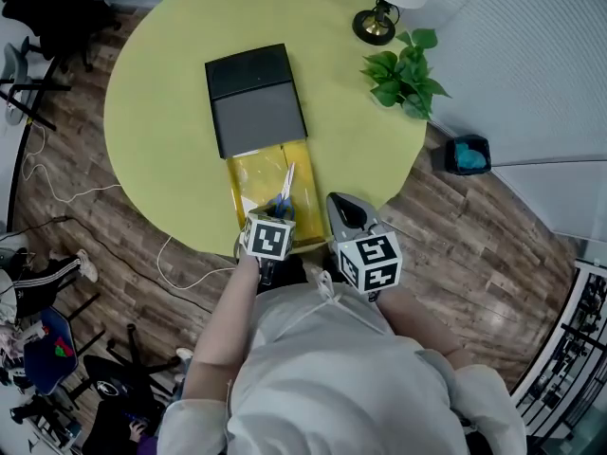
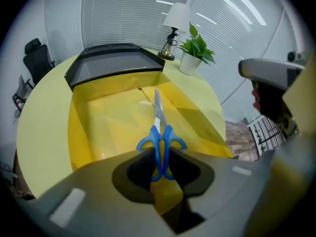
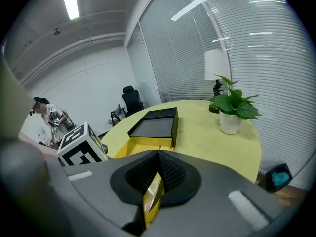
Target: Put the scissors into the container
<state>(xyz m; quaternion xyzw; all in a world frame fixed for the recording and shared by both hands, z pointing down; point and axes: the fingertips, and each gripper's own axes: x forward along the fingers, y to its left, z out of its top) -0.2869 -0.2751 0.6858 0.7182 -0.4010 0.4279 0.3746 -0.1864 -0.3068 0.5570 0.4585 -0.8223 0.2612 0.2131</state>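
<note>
Blue-handled scissors (image 1: 285,190) (image 2: 160,142) point away from me over the open yellow container (image 1: 248,178) (image 2: 108,122). My left gripper (image 1: 277,214) (image 2: 160,169) is shut on their handles at the container's near end. The blades reach toward the black lid (image 1: 256,98) (image 2: 113,60), which covers the container's far part. My right gripper (image 1: 343,214) (image 3: 157,174) sits at the container's near right corner. A yellow strip of the container's wall (image 3: 148,201) is pinched between its jaws. In the right gripper view the yellow container (image 3: 133,144) lies ahead under the black lid (image 3: 155,122).
The round yellow-green table (image 1: 161,112) carries a lamp (image 1: 377,22) and a potted plant (image 1: 406,74) at its far right. A teal bin (image 1: 468,154) stands on the wooden floor to the right. Chairs and a white cable (image 1: 57,192) lie to the left.
</note>
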